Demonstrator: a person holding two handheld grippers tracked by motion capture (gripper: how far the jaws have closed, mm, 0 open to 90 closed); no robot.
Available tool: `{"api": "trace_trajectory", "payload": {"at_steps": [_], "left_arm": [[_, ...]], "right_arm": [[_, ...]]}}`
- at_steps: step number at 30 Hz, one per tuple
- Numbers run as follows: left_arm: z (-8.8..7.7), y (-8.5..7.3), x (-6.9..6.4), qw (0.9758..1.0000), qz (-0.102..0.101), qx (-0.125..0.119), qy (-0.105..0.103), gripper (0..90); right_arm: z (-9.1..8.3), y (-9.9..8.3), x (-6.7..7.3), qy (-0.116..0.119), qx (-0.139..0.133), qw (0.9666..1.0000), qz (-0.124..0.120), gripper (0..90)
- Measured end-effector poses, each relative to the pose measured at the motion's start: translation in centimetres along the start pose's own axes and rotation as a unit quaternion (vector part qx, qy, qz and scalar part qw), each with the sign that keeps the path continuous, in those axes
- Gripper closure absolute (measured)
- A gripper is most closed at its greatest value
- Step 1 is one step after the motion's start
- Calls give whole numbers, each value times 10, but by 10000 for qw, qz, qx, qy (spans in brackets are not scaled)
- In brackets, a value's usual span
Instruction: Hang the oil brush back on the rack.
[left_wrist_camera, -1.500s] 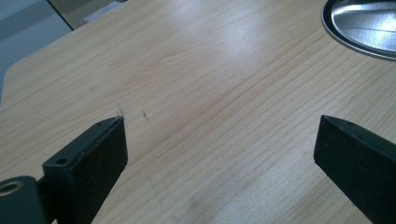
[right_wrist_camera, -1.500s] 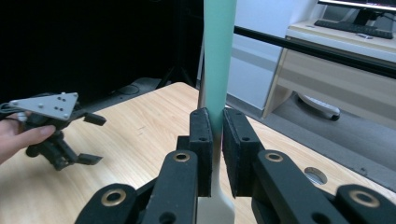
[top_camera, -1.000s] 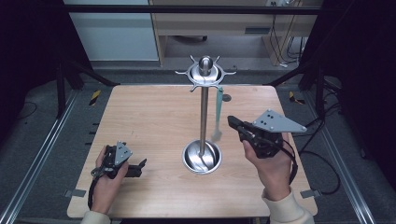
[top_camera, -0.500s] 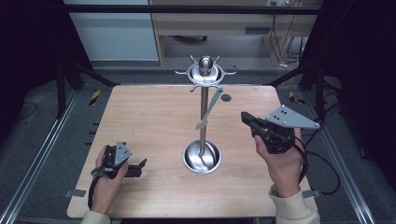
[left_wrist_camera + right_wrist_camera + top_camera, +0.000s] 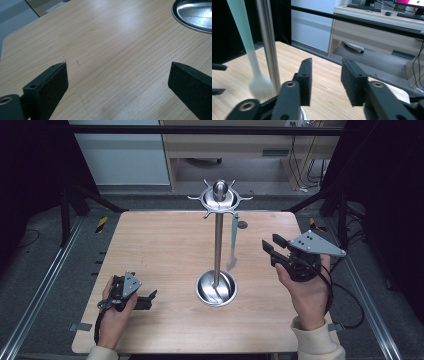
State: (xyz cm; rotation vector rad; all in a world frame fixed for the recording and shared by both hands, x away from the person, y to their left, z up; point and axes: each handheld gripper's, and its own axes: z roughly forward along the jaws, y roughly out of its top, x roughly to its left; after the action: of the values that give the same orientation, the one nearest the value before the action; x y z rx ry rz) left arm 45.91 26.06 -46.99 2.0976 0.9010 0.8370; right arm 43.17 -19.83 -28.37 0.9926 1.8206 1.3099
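Wooden bench [image 5: 150, 245] carries a steel hanging stand [image 5: 218, 245] with a pale green brush [image 5: 233, 242] dangling right of its pole; both released, left gripper [image 5: 145, 300] rests near-left, right gripper [image 5: 272, 251] should probably withdraw slowly, avoiding the brush.

No readable text, labels, brands or numbers on anything in view.

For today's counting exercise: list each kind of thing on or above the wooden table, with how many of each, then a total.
Tall steel utensil stand with round base: 1
Pale green silicone brush hanging from the stand: 1
Black hand-held tools: 2 (left, right)
Total: 4
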Motion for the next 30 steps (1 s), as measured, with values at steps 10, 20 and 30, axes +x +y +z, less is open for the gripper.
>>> {"api": "trace_trajectory", "payload": {"at_steps": [10,20,30], "left_arm": [[0,0,0,10000,-20,-16,-2,24],[0,0,0,10000,0,0,-2,24],[0,0,0,10000,3,4,1,24]], "right_arm": [[3,-2,-7,-166,49,9998,26,424],[5,-4,-14,-351,27,9994,18,284],[5,-7,-26,-655,-2,9979,-13,152]]}}
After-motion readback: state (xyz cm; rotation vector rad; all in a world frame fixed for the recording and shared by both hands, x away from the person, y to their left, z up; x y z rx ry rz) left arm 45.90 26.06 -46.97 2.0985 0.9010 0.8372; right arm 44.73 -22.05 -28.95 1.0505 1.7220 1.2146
